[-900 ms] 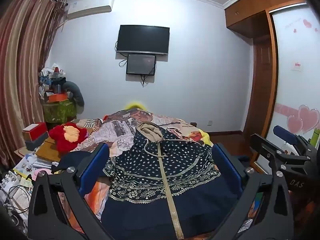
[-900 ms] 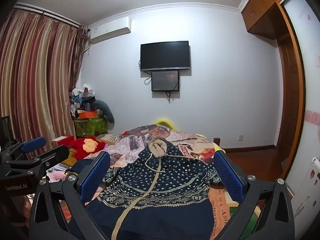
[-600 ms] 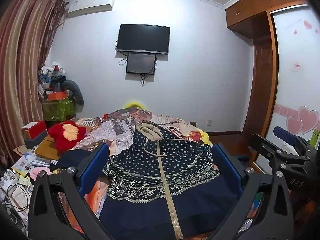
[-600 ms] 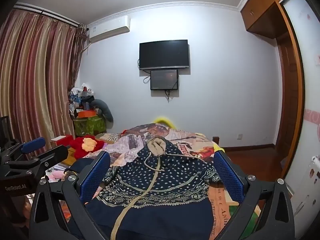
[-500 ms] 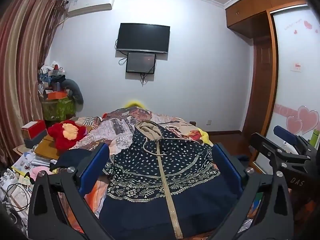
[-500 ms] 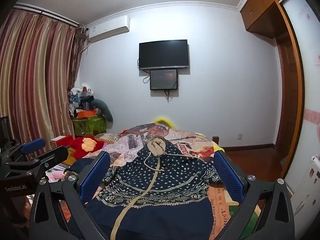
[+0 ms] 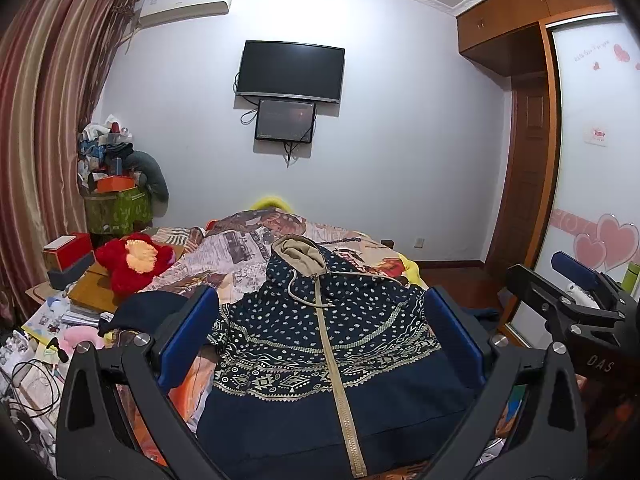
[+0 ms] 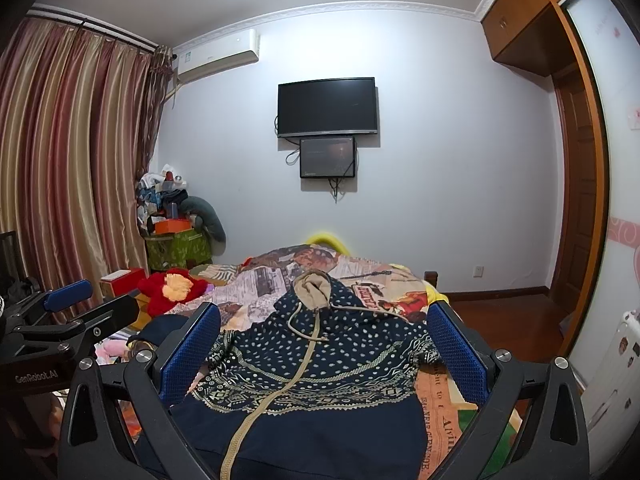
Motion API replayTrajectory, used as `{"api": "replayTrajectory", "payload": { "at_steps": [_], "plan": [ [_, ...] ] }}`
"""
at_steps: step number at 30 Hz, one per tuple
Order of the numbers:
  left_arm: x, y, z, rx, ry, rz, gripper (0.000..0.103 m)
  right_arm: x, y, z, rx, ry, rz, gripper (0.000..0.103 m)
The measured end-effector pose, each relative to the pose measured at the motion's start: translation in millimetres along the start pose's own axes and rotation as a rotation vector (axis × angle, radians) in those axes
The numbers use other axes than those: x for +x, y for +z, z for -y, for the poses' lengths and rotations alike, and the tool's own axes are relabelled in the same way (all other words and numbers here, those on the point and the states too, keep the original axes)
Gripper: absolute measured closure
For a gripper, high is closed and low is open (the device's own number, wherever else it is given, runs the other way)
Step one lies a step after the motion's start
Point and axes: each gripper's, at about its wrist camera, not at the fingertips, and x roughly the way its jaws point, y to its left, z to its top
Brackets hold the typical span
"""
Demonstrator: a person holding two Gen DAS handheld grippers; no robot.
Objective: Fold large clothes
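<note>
A navy hooded jacket (image 7: 320,344) with white dots, patterned bands, a beige zipper and beige hood lining lies front up on the bed (image 7: 244,248), hood toward the far wall. It also shows in the right wrist view (image 8: 316,364). My left gripper (image 7: 320,340) is open and empty, held above the jacket's near part. My right gripper (image 8: 320,348) is open and empty, held the same way. The right gripper shows at the right of the left view (image 7: 576,292); the left gripper shows at the left of the right view (image 8: 68,308).
A red plush toy (image 7: 132,260) and a dark garment (image 7: 148,312) lie left of the jacket. Books, boxes and cables crowd the left side (image 7: 60,320). A wardrobe (image 7: 592,200) stands at the right; a TV (image 7: 290,70) hangs on the far wall.
Both views have shifted very slightly. The jacket has not moved and both grippers stay open.
</note>
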Motion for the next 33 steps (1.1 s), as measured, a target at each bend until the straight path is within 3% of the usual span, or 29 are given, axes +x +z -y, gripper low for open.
{"api": "replayTrajectory", "payload": {
  "at_steps": [33],
  "plan": [
    [4.4,-1.4,-7.4,-0.024,0.011,-0.013,0.000,7.0,-6.9,-3.6,-0.008,0.001,-0.005,0.000]
  ]
}}
